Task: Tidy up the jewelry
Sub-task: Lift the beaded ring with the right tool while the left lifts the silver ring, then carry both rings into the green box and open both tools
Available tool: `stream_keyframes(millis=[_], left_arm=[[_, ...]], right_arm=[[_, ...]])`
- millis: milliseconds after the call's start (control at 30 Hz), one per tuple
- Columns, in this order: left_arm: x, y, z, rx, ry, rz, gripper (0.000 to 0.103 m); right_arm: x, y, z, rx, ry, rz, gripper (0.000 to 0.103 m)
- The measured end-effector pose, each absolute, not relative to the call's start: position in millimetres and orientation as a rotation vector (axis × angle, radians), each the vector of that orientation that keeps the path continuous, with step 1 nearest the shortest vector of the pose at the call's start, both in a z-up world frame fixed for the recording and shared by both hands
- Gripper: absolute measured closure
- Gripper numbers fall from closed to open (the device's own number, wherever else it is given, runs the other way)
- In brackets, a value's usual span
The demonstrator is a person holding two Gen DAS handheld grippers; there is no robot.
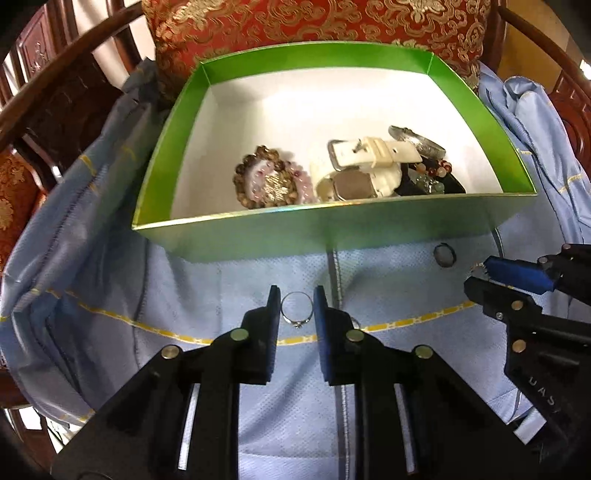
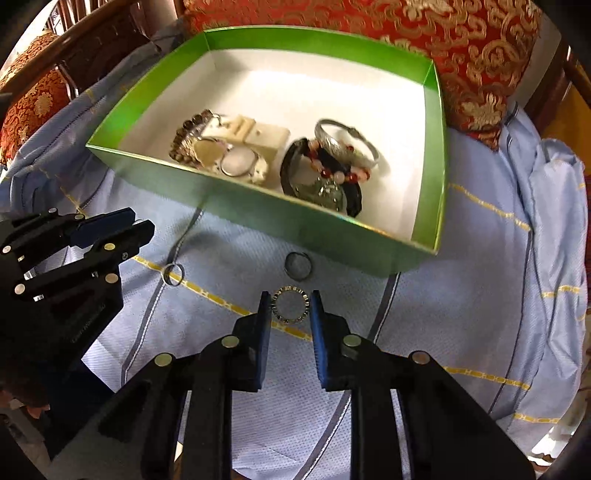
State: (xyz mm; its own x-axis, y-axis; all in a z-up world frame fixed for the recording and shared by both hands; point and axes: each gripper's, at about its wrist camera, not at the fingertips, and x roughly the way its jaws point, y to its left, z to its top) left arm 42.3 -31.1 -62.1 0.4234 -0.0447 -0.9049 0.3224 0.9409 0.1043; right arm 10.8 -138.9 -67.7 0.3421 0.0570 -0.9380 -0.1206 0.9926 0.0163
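My left gripper is shut on a thin silver ring with a small stone, held just above the blue cloth in front of the green box. My right gripper is shut on a wider studded ring, also short of the box's near wall. Each gripper shows in the other's view: the right one at the right edge, the left one at the left. A dark ring and a silver ring lie loose on the cloth.
The box holds a bead bracelet, a white-strapped watch, a silver bangle and other beaded pieces. A red and gold cushion leans behind the box. Dark wooden chair rails curve around the seat.
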Motion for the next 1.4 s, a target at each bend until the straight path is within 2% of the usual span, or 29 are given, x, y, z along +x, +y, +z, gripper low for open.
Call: stream_keyframes(millis=[200, 900, 1033, 1267, 1400], left_arm=[[37, -5, -48, 0.241, 1.094, -0.204, 0.085], [35, -12, -51, 0.277, 1.085, -0.218, 0.085], [35, -9, -45, 0.259, 1.073, -0.224, 0.085], [47, 10, -3, 0.162, 1.019, -0.349, 0.085], [91, 19, 29, 0.08, 0.974, -0.38, 0.085]], right_arm=[[-4, -125, -55, -0.065, 1.177, 0.133, 0.082], [-3, -119, -54, -0.096, 1.156, 0.146, 0.082], [-6, -122, -42, -0.057, 1.102, 0.16, 0.082], [5, -142, -3, 0.075, 0.991, 0.192, 0.082], [43, -160, 23, 0.133, 0.96, 0.204, 0.082]])
